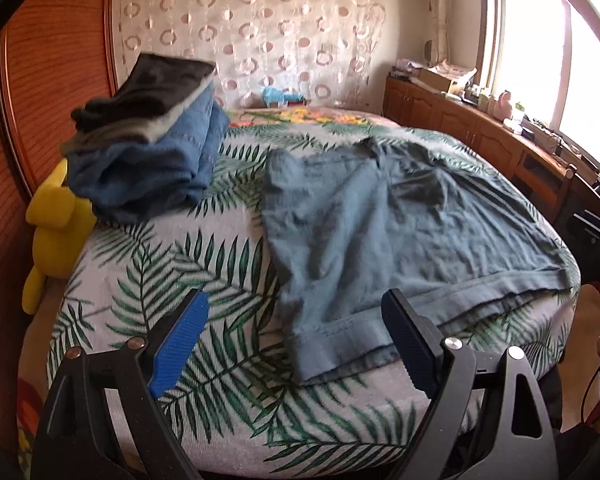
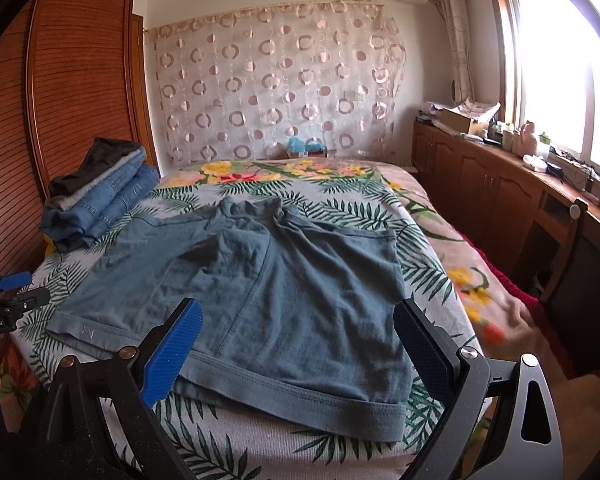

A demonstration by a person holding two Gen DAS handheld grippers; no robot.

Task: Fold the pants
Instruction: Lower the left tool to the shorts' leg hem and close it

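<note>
The bed (image 2: 228, 432) serves as the work surface, and the blue-grey pants (image 2: 284, 304) are spread flat across its near half, presumably for folding. A folded clothes stack (image 2: 100, 204) is kept aside by the wardrobe (image 2: 68, 80). Both the left hand-held gripper (image 1: 296, 344) and the right hand-held gripper (image 2: 300, 348) are held wide, empty, above the near hem. The far end of the pants is bunched, its layout hard to read.

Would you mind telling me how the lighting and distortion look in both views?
Left wrist view: the window is blown out white, edges bend strongly. Right wrist view: same window glare, the wardrobe curves, the blue-grey shorts stay evenly lit and sharp.
</note>
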